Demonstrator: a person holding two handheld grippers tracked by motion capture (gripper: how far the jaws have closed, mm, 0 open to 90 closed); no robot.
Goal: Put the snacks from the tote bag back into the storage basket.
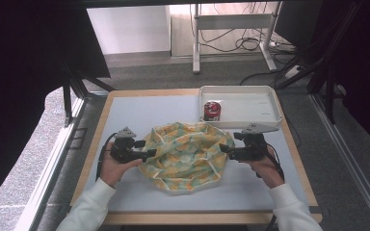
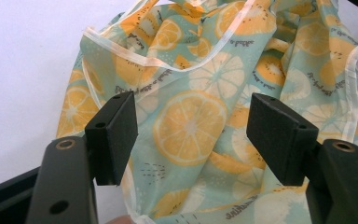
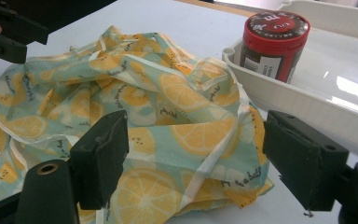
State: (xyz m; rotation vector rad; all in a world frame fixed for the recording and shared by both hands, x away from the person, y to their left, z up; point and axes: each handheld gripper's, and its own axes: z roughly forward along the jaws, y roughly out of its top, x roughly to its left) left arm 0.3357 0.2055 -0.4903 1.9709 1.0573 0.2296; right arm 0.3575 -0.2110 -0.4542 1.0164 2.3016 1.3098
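Grey table (image 1: 139, 108) with a wooden border, dark curtains either side, a white tray (image 1: 274, 103) at the far edge with a red jar (image 1: 212, 110) in it. In the middle lies the cloth (image 1: 185, 154), lemon print, rumpled into a loose heap. The left gripper (image 1: 150, 153) comes in at its left edge, the right gripper (image 1: 222, 149) at its right edge, both jaws pointing inward toward each other.

In the left gripper view the jaws stand wide apart, cloth (image 2: 191, 121) lying between and beyond them, nothing pinched. Same in the right gripper view: jaws apart, a folded corner of cloth (image 3: 191, 135) just ahead between them, jar (image 3: 272, 44) beyond the right-hand jaw.

This looks like the approach to a two-sided grab. Next, each needs a hem between its pads before closing. Both hands sit low, wrists level, forearms angling in from below.
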